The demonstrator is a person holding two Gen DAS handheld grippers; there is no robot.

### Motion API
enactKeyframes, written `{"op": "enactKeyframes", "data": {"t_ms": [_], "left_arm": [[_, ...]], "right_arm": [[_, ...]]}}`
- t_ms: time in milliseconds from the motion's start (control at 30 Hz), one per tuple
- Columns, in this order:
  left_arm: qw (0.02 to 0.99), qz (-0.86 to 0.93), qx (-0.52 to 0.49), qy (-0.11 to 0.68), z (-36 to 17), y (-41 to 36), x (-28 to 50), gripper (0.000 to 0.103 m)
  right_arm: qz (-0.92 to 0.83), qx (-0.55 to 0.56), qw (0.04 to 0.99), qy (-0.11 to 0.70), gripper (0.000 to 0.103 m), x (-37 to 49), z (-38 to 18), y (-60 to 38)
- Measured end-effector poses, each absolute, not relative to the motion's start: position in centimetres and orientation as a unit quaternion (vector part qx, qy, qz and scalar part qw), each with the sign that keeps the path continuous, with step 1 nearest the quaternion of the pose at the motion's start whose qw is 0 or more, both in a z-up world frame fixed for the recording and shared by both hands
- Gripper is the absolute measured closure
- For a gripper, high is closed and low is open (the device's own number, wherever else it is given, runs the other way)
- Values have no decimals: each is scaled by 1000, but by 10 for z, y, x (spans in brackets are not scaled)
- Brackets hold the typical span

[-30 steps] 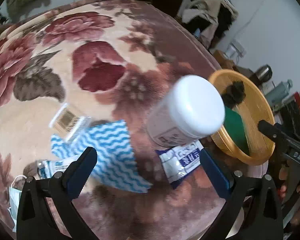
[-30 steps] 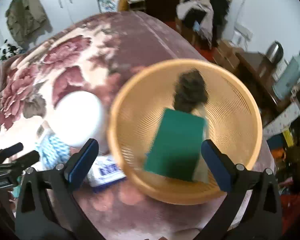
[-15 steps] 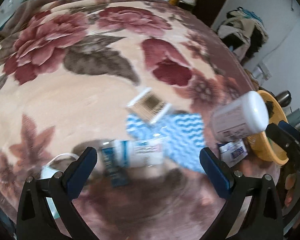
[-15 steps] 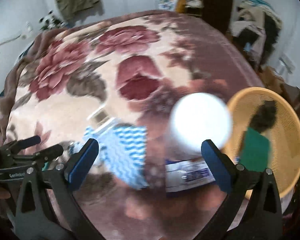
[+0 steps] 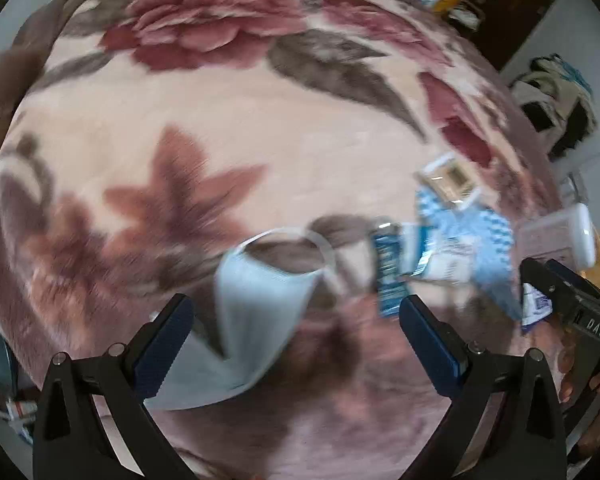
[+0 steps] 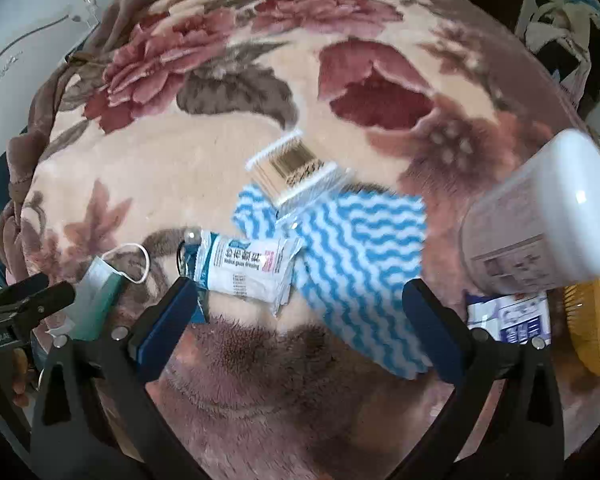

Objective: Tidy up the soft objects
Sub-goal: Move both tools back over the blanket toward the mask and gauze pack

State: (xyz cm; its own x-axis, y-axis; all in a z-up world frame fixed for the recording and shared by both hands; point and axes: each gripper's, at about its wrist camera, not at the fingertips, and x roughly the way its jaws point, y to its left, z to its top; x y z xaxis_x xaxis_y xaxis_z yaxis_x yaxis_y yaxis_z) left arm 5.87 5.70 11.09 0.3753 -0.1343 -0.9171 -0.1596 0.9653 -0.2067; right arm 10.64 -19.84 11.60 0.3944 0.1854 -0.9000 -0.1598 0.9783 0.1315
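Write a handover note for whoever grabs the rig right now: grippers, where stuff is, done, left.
Left hand-held gripper: open, empty, lined up on the face mask at the near left edge of the floral blanket.
Right hand-held gripper: open, empty, over the blue-and-white wavy cloth.
Also on the blanket: gauze packet, cotton swab pack partly on the cloth, white-capped jar, small blue-and-white packet.
Yellow basket sits at the right edge; its contents are out of view.
Left: mask, cloth and gauze are not yet in the basket.
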Motion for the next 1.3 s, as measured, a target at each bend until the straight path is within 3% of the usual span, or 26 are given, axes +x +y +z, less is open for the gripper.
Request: {"op": "enactKeyframes", "data": {"t_ms": [367,733,900,1167,1300], "left_arm": [[791,43,-149,592,55,87,34,1],[799,52,-177,573,58,112,15,1],[795,51,-197,572,60,120,11,1],[812,10,-133,568,64,97,22,1],[815,-3,-100,570,62,88,31,1]], "right_arm": [[121,6,821,558,0,123,91,-162],[180,-56,832,521,0,141,96,-126],[207,-50,803,557,0,154,77,-117],[274,-64,753,595,1,129,64,-121],[268,-114,757,585,10,126,63,-115]]}}
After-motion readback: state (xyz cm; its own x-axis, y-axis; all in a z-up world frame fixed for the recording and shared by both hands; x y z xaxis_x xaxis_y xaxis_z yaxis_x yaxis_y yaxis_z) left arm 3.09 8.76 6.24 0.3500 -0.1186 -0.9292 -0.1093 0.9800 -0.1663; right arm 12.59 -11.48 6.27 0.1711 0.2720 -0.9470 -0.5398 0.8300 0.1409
